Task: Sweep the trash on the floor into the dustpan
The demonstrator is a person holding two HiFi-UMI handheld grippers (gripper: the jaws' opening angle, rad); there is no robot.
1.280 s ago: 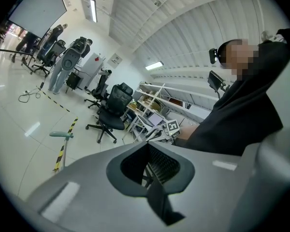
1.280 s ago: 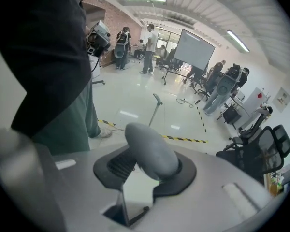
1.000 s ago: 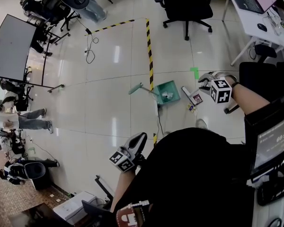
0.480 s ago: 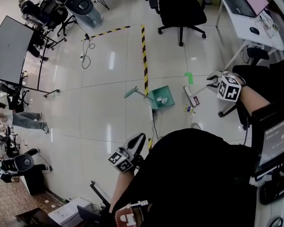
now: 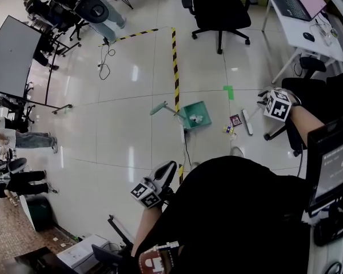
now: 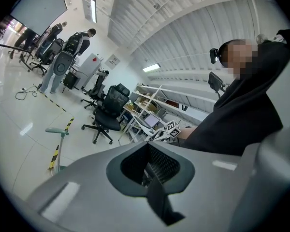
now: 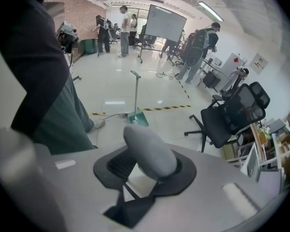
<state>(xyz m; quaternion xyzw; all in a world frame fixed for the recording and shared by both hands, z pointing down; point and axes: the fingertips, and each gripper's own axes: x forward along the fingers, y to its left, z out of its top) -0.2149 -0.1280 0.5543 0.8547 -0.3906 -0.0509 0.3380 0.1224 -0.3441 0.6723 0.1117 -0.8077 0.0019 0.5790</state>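
Head view: a green dustpan (image 5: 188,111) stands on the white tiled floor (image 5: 131,96), just beside a yellow-and-black tape line (image 5: 175,67). Its long dustpan handle (image 5: 160,107) leans to the left. A pale crumpled piece of trash (image 5: 197,119) lies inside the pan. To its right, on bare floor, lie a dark packet (image 5: 235,120) and a small yellow scrap (image 5: 229,129). Just past them is the pale broom head (image 5: 247,121). The right gripper (image 5: 267,100) is above the broom. The left gripper (image 5: 168,169) hangs close to the person's body, well apart from the dustpan.

Left gripper view: its jaws are pressed together with nothing between them. The dustpan handle shows far off across the floor.

Right gripper view: the jaws are clamped on the rounded grey broom handle (image 7: 149,151). The dustpan stands across the floor with its handle upright.

The task looks partly done. One piece is in the pan, and at least the packet and the scrap are left to sweep leftward into it.
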